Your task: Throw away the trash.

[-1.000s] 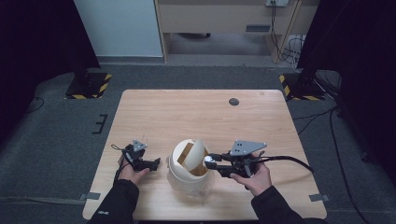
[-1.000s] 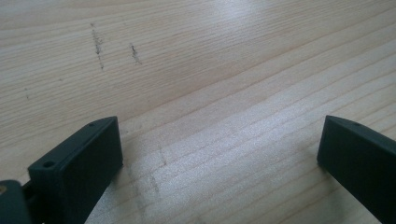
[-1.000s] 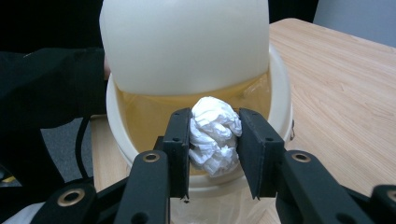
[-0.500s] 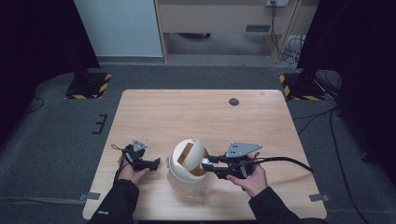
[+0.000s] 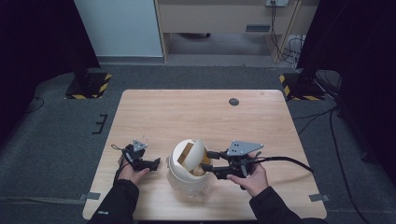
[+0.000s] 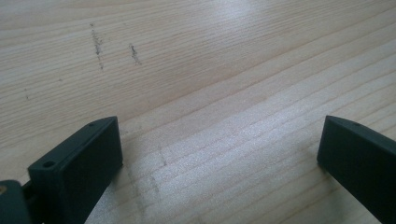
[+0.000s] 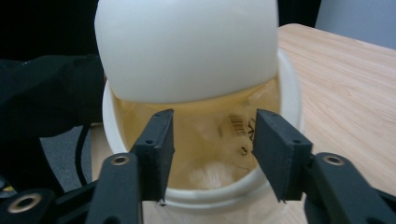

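- The white bin (image 5: 189, 173) stood on the bench (image 5: 196, 112) near its front edge, its swing lid (image 5: 194, 154) tipped up.
- My right tongs (image 7: 212, 149) hovered at the bin's rim, jaws just opened, gripping nothing.
- My left tongs (image 5: 156, 162) lay just left of the bin, spread wide over bare wood.

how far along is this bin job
Looks done: something tan with a barcode lies inside the white swing-lid bin, its lid tipped open. In hand: the right hand-held gripper sits at the opening, jaws just opened, nothing between them. Left: probably withdrawing. The left hand-held gripper rests open beside it.
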Tool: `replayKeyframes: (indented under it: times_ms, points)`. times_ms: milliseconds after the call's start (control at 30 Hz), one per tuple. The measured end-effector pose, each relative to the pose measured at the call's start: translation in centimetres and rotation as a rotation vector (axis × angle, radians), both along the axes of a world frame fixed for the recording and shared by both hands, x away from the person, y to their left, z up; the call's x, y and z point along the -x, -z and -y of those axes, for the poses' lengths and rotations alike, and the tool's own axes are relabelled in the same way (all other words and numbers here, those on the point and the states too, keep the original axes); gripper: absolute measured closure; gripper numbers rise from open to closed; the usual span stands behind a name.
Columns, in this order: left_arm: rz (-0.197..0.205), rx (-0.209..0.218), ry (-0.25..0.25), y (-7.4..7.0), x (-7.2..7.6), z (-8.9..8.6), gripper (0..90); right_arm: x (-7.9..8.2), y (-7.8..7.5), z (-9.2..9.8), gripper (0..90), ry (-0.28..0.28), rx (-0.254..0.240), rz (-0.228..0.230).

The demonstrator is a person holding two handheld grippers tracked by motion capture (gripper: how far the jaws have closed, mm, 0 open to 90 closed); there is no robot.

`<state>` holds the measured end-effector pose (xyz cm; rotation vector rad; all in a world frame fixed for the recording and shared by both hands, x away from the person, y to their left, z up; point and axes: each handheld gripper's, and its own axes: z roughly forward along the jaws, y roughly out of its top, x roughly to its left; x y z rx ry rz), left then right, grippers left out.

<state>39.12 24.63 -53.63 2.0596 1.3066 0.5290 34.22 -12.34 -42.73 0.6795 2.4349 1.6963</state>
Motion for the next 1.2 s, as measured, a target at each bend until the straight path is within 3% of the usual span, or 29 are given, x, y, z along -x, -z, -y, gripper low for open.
replayKeyframes:
  times_ms: [267,533,867,1200]
  points:
    - [0.0,0.0,0.0,0.0,0.0,0.0,0.0,0.1,-1.4,1.7,39.9,0.042,0.028,0.059]
    - [0.0,0.0,0.0,0.0,0.0,0.0,0.0,-0.8,-1.2,5.1,33.6,0.173,0.014,0.066]
    - [0.0,0.0,0.0,0.0,0.0,0.0,0.0,-2.0,1.5,8.9,30.8,0.289,0.09,0.026]
    - [0.0,0.0,0.0,0.0,0.0,0.0,0.0,-3.1,4.1,11.4,29.1,0.371,0.159,-0.037]
